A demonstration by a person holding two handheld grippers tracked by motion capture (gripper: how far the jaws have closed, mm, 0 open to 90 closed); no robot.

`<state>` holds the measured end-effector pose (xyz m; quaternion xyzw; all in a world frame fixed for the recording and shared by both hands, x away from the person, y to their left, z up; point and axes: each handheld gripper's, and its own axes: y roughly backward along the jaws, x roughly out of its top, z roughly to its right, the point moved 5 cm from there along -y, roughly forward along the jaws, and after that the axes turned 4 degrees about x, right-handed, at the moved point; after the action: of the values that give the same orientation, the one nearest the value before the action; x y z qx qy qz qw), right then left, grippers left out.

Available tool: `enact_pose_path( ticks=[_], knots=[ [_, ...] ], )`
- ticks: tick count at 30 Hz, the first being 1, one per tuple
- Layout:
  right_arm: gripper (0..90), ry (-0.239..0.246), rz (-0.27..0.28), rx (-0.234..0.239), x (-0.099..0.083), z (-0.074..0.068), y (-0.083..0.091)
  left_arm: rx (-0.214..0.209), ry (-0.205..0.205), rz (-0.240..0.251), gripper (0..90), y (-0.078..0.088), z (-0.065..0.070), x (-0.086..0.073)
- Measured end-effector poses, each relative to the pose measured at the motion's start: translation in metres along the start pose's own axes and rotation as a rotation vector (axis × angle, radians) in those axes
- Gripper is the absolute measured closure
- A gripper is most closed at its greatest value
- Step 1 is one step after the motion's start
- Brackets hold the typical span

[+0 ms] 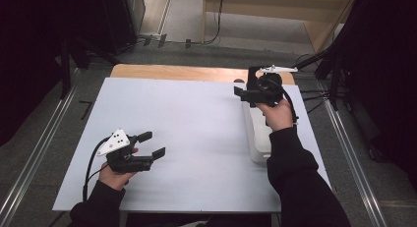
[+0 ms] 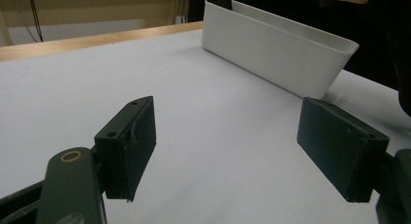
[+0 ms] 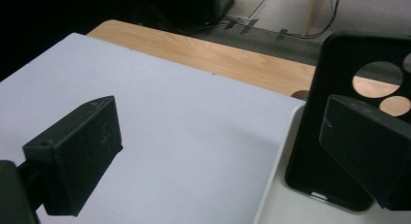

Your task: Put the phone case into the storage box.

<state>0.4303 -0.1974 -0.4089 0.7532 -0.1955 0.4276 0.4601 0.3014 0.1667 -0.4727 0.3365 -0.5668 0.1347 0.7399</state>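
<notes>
High view first: a white sheet covers most of a wooden table, and a long white bin lies along the sheet's right edge. Everything else is placed from that bin.

The right gripper hovers at the bin's far end, above its far-left corner, with the person's right hand over the bin just behind it. In the right gripper view its two black pads stand wide apart. One pad hangs over bare sheet to the left of the bin's rim. The other pad sits in front of a black phone case, which stands upright inside the bin near its far end, its round camera cut-outs showing the wood behind. Whether that pad touches the case cannot be told; nothing is pinched between the two.

The left gripper is well to the left of the bin, near the sheet's front edge, held low by the left hand and pointing toward the bin. In the left gripper view its pads are spread with only bare sheet between them, and the bin's long side wall lies ahead, well apart from them.
</notes>
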Motion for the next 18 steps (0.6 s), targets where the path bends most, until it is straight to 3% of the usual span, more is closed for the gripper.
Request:
enact_pose_path(
  ticks=[10,18],
  knots=[
    [0.2,0.031,0.000,0.041,-0.016,-0.018,0.002,-0.005,0.014,-0.009,21.6,0.000,0.001,0.000],
    [0.2,0.037,-0.013,0.088,-0.029,-0.032,0.002,-0.007,-0.017,-0.034,21.6,0.005,0.003,-0.003]
  ],
)
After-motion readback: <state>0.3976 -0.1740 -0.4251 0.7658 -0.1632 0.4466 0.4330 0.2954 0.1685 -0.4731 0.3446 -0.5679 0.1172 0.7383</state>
